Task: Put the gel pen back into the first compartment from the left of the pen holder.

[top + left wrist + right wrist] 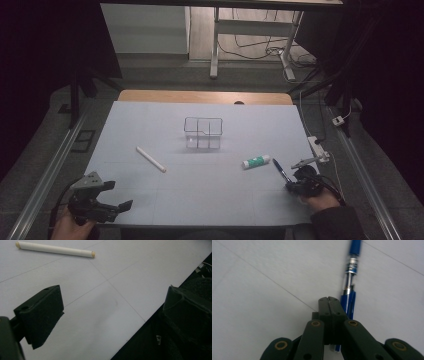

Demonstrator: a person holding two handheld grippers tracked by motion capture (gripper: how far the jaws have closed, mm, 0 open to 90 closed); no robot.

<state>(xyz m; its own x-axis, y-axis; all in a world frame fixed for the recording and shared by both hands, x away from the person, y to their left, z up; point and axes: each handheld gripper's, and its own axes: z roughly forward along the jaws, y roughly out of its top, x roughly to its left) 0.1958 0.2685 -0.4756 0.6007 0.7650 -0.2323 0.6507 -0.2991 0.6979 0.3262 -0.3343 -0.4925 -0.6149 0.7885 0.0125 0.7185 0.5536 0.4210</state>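
A blue pen (281, 171) lies slanted on the white table cover (200, 195) near the right edge. My right gripper (289, 186) sits at the pen's near end. In the right gripper view its jaws are pressed together (329, 300) with nothing between the pads. The pen (348, 292) runs along the outside of the right jaw and passes under the gripper. My left gripper (120, 194) rests at the front left corner, jaws wide apart (112, 315) and empty. A white stick (151, 159) (55, 249) lies ahead of it.
A clear divided holder (203, 133) stands at the middle of the table. A white and green glue stick (256, 161) lies left of the pen. A power strip (318, 147) sits off the right edge. The table's front edge runs close to the left gripper.
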